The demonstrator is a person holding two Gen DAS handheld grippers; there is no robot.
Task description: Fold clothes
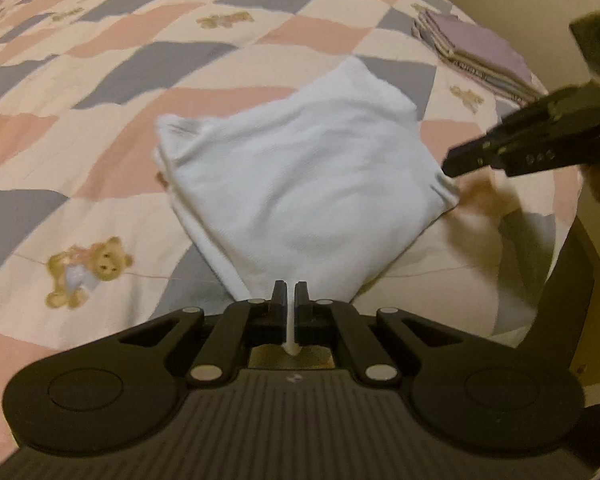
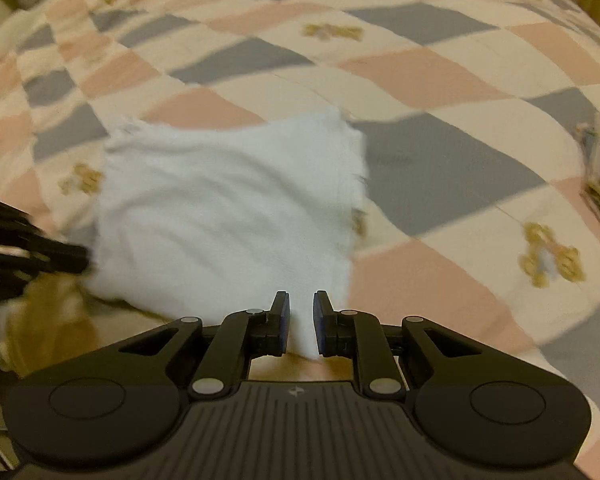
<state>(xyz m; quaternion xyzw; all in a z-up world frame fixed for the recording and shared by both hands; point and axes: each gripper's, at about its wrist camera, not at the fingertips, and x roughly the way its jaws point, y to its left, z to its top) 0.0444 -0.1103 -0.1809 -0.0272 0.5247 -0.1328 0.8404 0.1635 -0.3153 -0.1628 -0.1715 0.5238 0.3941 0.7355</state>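
1. Folded white cloth [image 1: 300, 176], lying on the checked bedspread [image 1: 100, 80].
2. Left gripper [image 1: 291, 300], clenched on its near corner.
3. Right gripper [image 2: 302, 312], jaws parted around another corner.
4. Folded stack [image 1: 476, 52], well apart.

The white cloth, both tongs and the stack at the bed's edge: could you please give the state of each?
White cloth: folded, corners lifted off the quilt.
Left tongs: shut on a cloth corner.
Right tongs: slightly parted, cloth corner between the jaws.
Stack of fabrics: folded, lying flat.
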